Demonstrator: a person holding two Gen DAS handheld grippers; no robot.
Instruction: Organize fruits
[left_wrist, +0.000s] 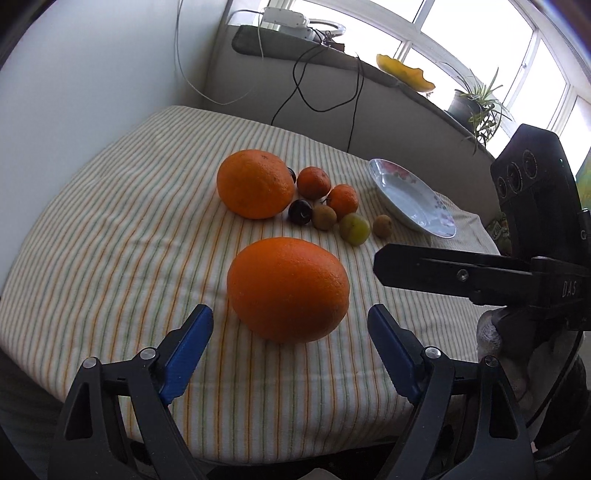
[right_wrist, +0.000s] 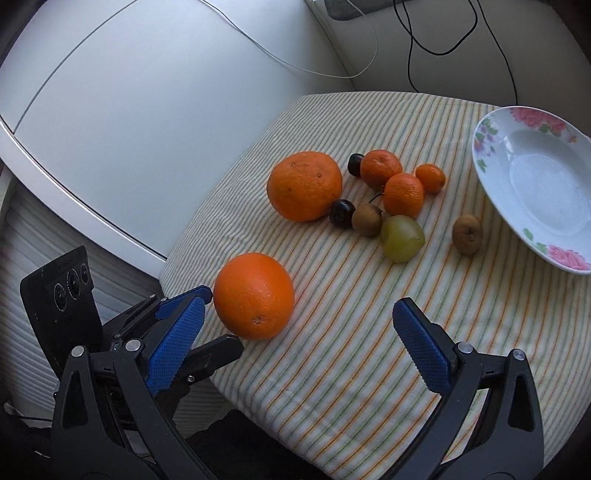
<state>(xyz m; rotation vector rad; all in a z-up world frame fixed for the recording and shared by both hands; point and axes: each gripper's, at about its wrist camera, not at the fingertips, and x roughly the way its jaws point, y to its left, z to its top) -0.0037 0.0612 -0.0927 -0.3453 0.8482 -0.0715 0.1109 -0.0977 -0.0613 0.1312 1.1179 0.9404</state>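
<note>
A large orange (left_wrist: 288, 290) (right_wrist: 255, 295) lies near the front of the striped cloth. My left gripper (left_wrist: 290, 312) (right_wrist: 221, 317) is open around the orange's near side, and its blue pads do not touch the fruit. A second big orange (left_wrist: 255, 182) (right_wrist: 304, 186) sits farther back beside tangerines (left_wrist: 314, 182) (right_wrist: 402, 195), dark cherries (left_wrist: 300, 211), small brown fruits (right_wrist: 467, 234) and a green fruit (right_wrist: 402, 238). An empty flowered plate (left_wrist: 406, 199) (right_wrist: 546, 184) stands to the right. My right gripper (right_wrist: 301, 306) (left_wrist: 384, 264) hovers open over bare cloth, right of the near orange.
The striped cloth (left_wrist: 110, 229) covers a rounded table whose edges fall off at front and left. A white appliance (right_wrist: 110, 110) stands close on the left. Behind the table, a sill carries cables (left_wrist: 314, 92), a yellow dish (left_wrist: 404, 72) and a potted plant (left_wrist: 476, 103).
</note>
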